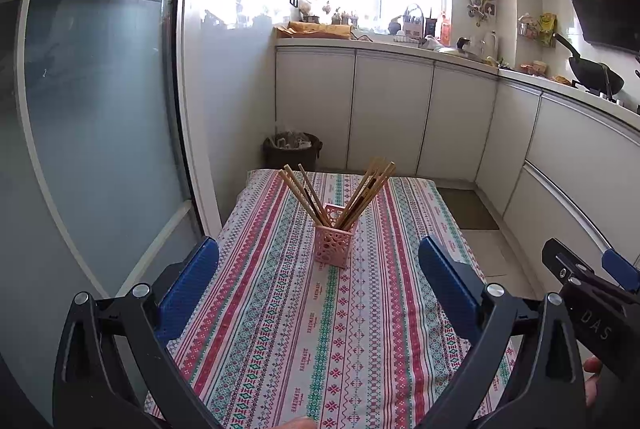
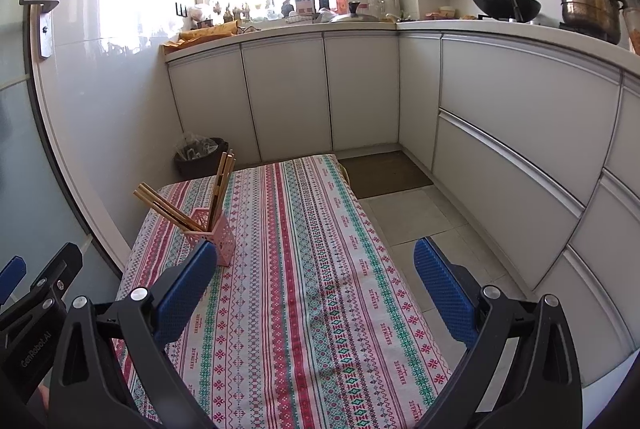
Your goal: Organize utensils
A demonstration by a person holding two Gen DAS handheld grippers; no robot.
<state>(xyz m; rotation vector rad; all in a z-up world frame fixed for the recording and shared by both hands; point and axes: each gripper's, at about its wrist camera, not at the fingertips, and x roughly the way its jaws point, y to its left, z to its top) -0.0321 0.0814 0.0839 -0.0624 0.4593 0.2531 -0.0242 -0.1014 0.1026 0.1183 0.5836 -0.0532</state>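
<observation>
A pink perforated holder [image 1: 333,244] stands upright on the table with the patterned cloth [image 1: 280,329]. Several wooden chopsticks [image 1: 306,195] stick out of it, fanned to the left and right. My left gripper [image 1: 318,285] is open and empty, held back from the holder and above the cloth. In the right wrist view the holder [image 2: 221,239] with its chopsticks [image 2: 168,209] is at the left, partly behind my left fingertip. My right gripper [image 2: 314,287] is open and empty above the table [image 2: 312,309]. The right gripper also shows at the right edge of the left wrist view [image 1: 592,277].
A dark waste bin [image 1: 292,149] stands on the floor beyond the table's far end. White cabinets [image 2: 360,89] with a cluttered counter run along the back and right. A wok [image 2: 504,3] and steel pot [image 2: 588,1] sit on the stove. A glass door [image 1: 100,109] is at the left.
</observation>
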